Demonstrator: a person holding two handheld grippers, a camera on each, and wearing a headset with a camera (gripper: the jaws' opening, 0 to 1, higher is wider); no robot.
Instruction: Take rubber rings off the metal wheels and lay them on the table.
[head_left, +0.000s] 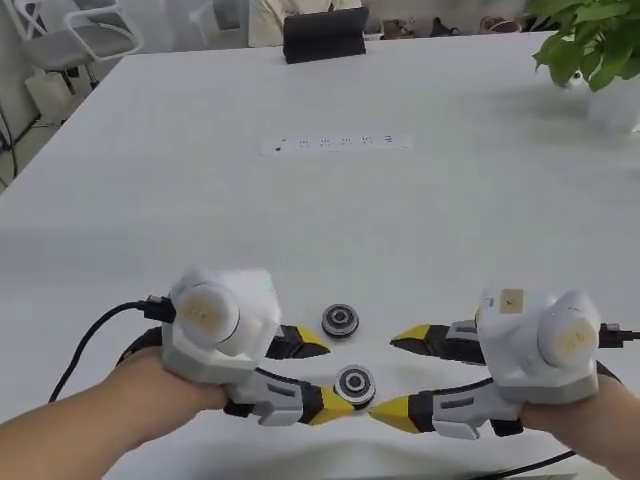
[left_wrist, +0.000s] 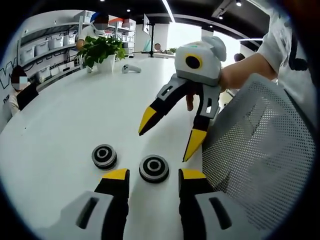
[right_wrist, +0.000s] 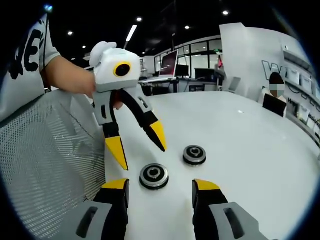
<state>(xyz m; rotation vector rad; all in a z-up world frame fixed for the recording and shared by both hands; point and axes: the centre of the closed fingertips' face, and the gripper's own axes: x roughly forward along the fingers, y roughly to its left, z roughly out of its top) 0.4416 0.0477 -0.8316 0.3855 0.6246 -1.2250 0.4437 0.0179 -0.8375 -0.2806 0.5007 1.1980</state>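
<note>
1. Wheels lie flat on the white table (head_left: 320, 200), dark rings on both: near wheel (head_left: 354, 384) between the facing tong tips, far wheel (head_left: 340, 321) just beyond.
2. Left tongs (head_left: 330, 378): jaws wide apart, gripping nothing.
3. Right tongs (head_left: 385, 377): jaws wide apart, gripping nothing.

L gripper (head_left: 330, 375) & R gripper (head_left: 386, 375) face each other by the table's (head_left: 450, 220) near edge, jaws apart. One wheel (head_left: 354, 384) lies btwn their tips. 2nd wheel (head_left: 340, 321) sits just beyond it, toward the far edge.
</note>
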